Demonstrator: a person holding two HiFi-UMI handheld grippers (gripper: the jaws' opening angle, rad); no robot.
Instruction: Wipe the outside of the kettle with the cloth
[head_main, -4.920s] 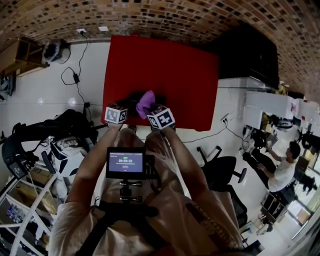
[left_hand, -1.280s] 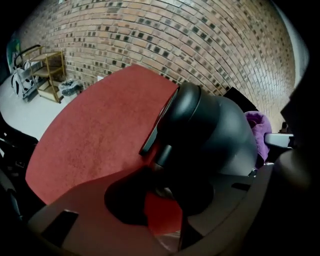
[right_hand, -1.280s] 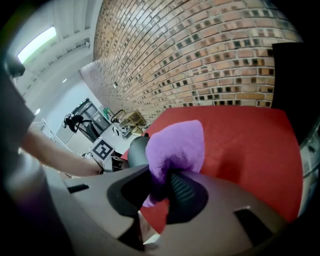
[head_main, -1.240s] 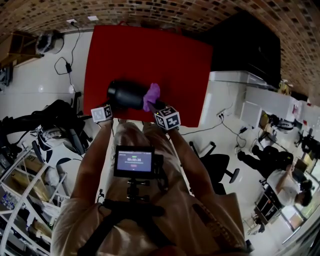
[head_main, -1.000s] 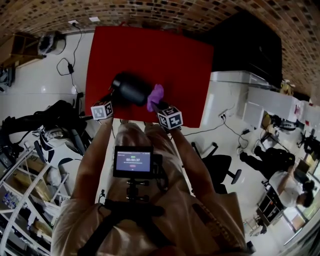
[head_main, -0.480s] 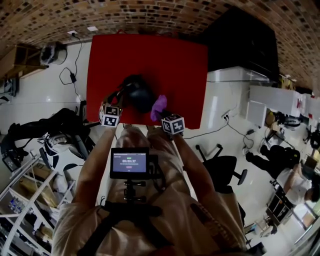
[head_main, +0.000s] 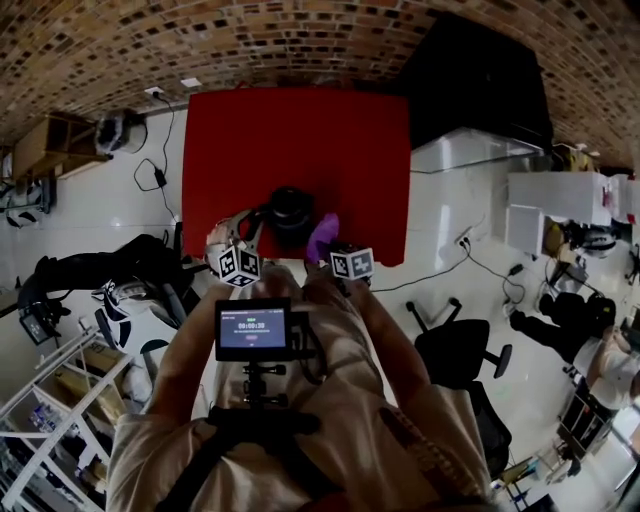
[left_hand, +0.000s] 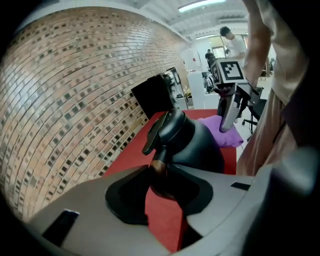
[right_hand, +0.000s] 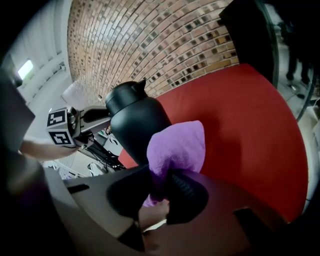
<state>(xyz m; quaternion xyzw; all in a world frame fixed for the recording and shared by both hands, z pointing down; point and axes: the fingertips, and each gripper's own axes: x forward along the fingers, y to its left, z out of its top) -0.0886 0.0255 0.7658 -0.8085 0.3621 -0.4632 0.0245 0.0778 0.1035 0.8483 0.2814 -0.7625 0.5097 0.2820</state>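
On the red table (head_main: 300, 130) a black kettle (head_main: 290, 212) stands upright near the front edge. My left gripper (head_main: 254, 228) is shut on its handle (left_hand: 159, 134), which runs between the jaws in the left gripper view, with the kettle's body (left_hand: 192, 145) just beyond. A purple cloth (right_hand: 177, 147) sticks up out of my right gripper (right_hand: 160, 187), which is shut on it. The cloth (head_main: 322, 236) is at the kettle's right side (right_hand: 137, 122); whether they touch I cannot tell. The left gripper view also shows the right gripper (left_hand: 227, 107) above the cloth (left_hand: 222, 132).
The table's front edge (head_main: 300, 258) runs close under both grippers. A black cabinet (head_main: 480, 80) stands behind the table's right corner, and a brick wall lies beyond. An office chair (head_main: 455, 355) and cables are on the floor to the right. Shelves and bags crowd the left.
The kettle lay on its side a second ago and now stands upright, the left gripper having rolled and risen with its handle. The right gripper and cloth stayed by the kettle's right side.
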